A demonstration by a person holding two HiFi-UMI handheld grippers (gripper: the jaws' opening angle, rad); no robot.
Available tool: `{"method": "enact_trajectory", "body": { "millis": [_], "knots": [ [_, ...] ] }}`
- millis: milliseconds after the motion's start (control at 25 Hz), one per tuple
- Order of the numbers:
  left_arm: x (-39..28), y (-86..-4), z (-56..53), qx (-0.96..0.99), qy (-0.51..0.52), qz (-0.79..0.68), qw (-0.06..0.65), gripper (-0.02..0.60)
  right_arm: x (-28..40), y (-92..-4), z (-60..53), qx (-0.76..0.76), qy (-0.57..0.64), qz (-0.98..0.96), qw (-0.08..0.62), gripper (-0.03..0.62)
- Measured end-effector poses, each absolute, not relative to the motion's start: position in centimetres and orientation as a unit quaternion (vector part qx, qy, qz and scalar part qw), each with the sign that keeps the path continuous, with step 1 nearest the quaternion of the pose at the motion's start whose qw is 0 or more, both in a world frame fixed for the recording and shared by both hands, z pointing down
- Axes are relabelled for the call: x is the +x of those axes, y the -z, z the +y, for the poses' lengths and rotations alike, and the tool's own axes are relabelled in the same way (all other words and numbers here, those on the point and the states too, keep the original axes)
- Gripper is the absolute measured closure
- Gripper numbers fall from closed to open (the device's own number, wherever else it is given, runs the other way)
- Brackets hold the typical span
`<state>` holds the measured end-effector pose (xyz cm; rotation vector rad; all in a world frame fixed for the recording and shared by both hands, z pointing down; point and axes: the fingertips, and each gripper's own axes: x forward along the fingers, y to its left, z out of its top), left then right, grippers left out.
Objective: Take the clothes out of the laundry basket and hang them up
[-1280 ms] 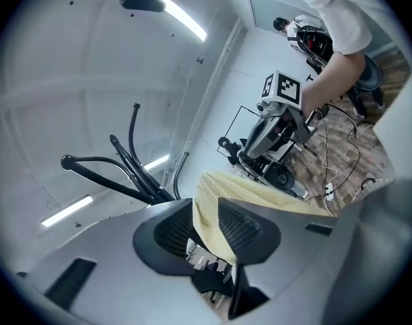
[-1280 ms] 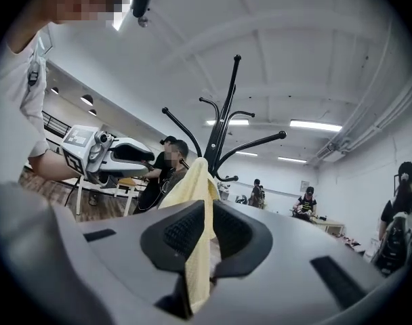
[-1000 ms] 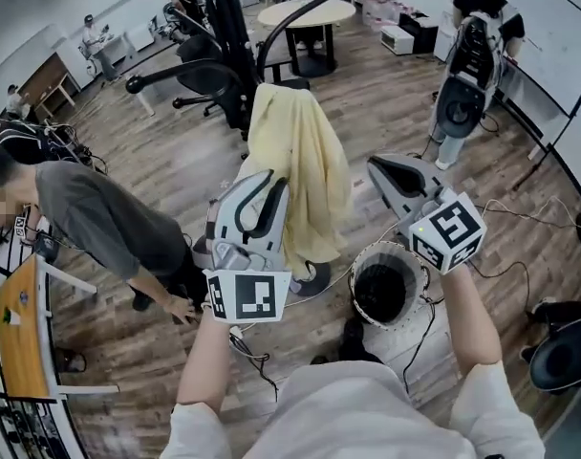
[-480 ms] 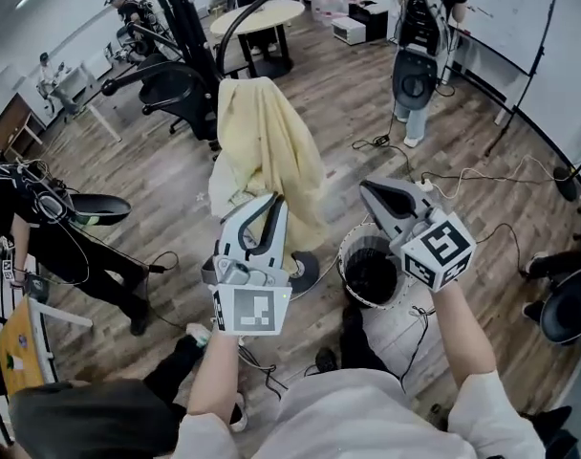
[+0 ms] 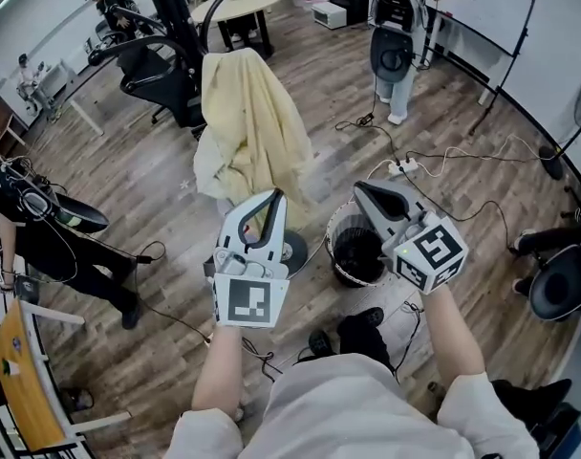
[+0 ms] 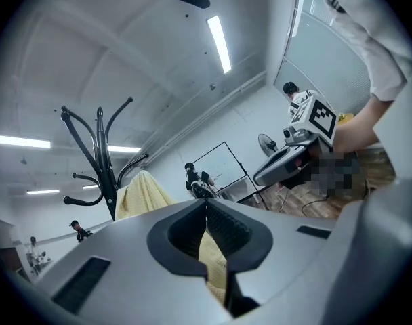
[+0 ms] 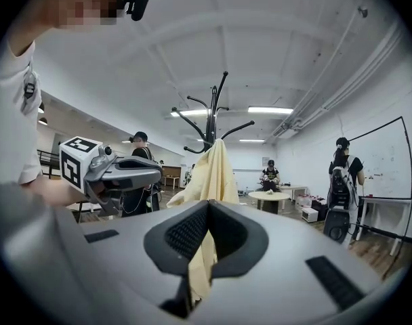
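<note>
Yellow garment [image 5: 252,122] already hangs on the coat stand [image 5: 171,17] beyond both claws. The basket [image 5: 333,229] beneath the right claw [image 5: 360,188] looks empty, so little seems left. The left claw [image 5: 274,196] has just closed on nothing, and the right claw is pressed together, empty.

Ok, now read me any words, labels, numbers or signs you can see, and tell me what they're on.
No text here can be read.
Left cube, right cube: black square marker patterns only, no letters.
Whiteboard: faint marks, too small to read.
Sleeve emblem: too small to read.
</note>
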<state>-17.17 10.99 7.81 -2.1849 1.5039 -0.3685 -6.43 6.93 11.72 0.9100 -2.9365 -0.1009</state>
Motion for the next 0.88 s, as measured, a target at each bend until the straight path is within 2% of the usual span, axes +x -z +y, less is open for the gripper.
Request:
{"method": "enact_trajectory", "body": {
  "millis": [320, 880],
  "knots": [
    [-16.5, -9.4, 11.7, -0.816, 0.097, 0.543, 0.171, 0.561, -5.7, -12.3, 9.4, 0.304, 0.024, -0.952, 0.032, 0.589],
    [-16.0, -11.9, 12.4, -0.829, 0.112, 0.525, 0.155, 0.561, -6.5, -14.3, 10.5, 0.298, 0.016, -0.953, 0.058, 0.589]
  ]
}}
